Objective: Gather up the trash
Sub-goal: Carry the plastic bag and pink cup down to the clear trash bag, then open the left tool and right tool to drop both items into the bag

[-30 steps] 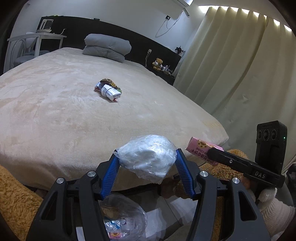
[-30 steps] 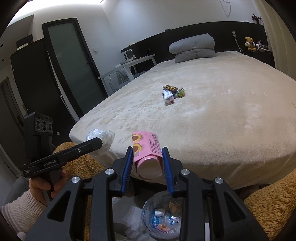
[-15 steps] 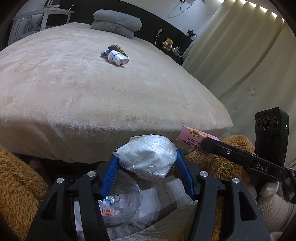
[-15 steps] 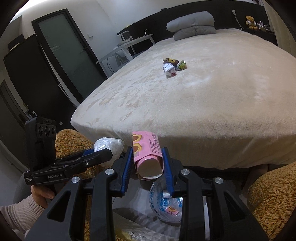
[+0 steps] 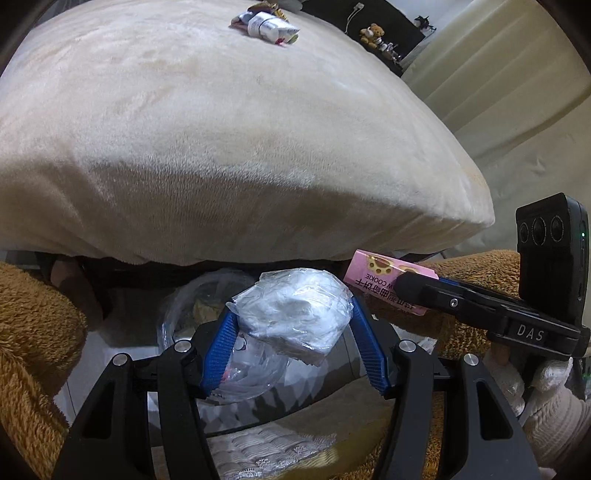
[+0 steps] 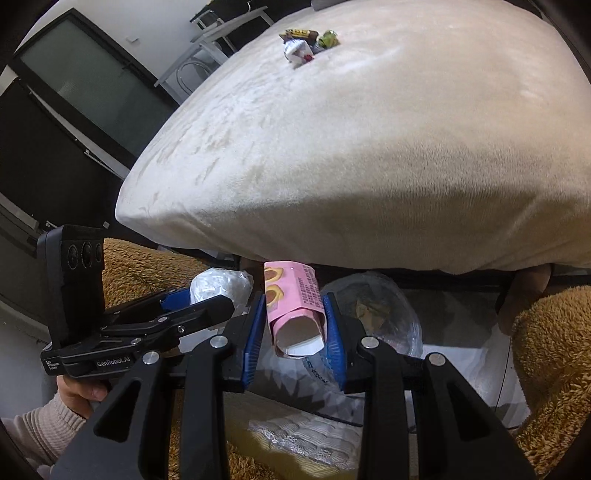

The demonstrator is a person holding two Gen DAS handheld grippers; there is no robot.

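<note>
Between the left gripper [image 5: 291, 325] pads: crumpled plastic wad [image 5: 295, 314], pinched. Right gripper [image 6: 295, 325] clamps pink cookie box [image 6: 293, 306]. Both sit above the clear trash bag [image 6: 384, 314], likely staged for drop. More wrappers [image 5: 266, 24] far ahead on bed [image 5: 221, 147].

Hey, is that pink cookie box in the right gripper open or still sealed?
Open. The pink cookie box shows a hollow end facing the right wrist camera, flap hanging.

Crumpled plastic wad [image 5: 295, 306] in left gripper [image 5: 291, 343]
</note>
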